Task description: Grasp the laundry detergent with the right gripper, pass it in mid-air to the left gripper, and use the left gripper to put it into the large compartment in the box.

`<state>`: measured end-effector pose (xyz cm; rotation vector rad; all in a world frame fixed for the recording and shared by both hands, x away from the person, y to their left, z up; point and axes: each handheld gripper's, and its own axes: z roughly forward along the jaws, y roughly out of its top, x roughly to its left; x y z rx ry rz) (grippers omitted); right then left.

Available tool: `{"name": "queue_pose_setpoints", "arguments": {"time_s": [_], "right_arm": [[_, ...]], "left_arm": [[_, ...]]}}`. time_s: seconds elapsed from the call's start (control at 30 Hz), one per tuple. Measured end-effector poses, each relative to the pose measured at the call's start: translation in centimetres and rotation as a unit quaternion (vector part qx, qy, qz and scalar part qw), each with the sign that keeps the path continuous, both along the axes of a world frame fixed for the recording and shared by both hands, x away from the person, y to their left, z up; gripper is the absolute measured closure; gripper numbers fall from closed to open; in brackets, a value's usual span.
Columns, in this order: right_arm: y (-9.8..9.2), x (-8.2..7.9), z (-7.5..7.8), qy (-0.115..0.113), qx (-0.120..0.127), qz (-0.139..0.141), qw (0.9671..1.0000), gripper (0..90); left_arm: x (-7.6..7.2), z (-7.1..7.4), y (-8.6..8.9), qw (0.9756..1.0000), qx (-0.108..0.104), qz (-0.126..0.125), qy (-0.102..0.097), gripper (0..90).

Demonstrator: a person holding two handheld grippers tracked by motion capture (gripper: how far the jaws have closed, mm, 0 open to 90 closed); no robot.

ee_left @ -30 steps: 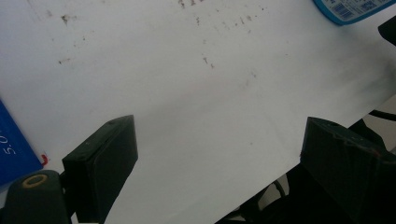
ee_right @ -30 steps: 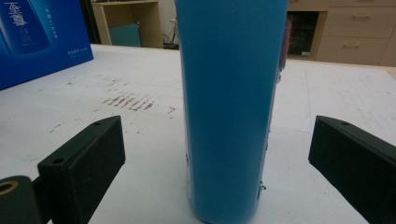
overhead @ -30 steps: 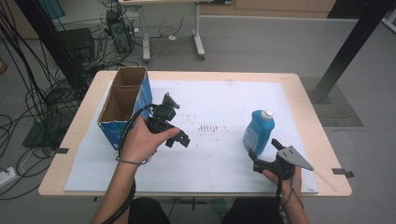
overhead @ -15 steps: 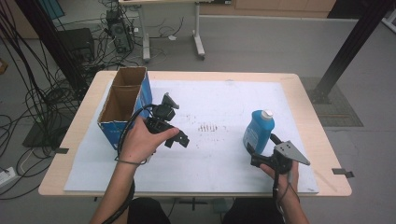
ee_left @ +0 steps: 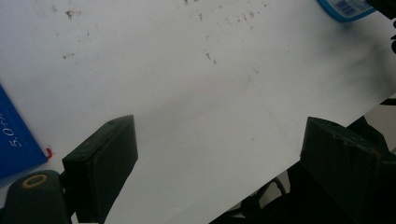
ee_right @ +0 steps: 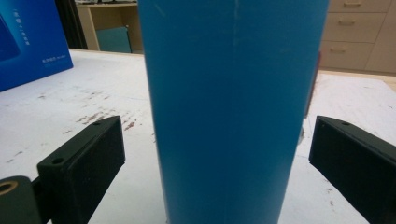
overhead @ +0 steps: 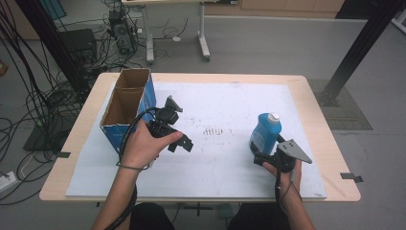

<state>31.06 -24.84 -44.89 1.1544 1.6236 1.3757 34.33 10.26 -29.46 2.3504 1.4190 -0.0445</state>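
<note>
A blue bottle [overhead: 265, 133] with a white cap stands upright on the white sheet at the right. My right gripper [overhead: 264, 152] is at its near side, open. In the right gripper view the bottle [ee_right: 233, 107] stands between the jaws, with a gap on each side, and my right gripper [ee_right: 215, 154] does not touch it. My left gripper [overhead: 181, 142] is held over the sheet beside the cardboard box, open. In the left gripper view my left gripper [ee_left: 219, 149] has nothing between its fingers, and the bottle's base [ee_left: 348, 8] shows at the top right.
An open-topped cardboard box [overhead: 125, 103] with blue sides stands at the table's left end. It shows as a blue panel [ee_right: 28, 42] in the right gripper view. The white sheet [overhead: 225, 167] covers most of the wooden table [overhead: 335, 143]. Cables and desks lie on the floor beyond.
My right gripper has moved a little forward to the bottle, so its jaws now flank it. The left hand and the bottle have stayed put.
</note>
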Motion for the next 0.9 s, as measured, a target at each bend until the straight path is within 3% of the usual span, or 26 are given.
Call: {"name": "queue_pose_setpoints", "arguments": {"time_s": [0.9], "right_arm": [[1.0,0.8,-0.2,-0.003,0.005,-0.005,1.0,3.3]], "left_arm": [[0.1,-0.1,0.3,1.0,0.001,0.004,0.001,11.4]]}}
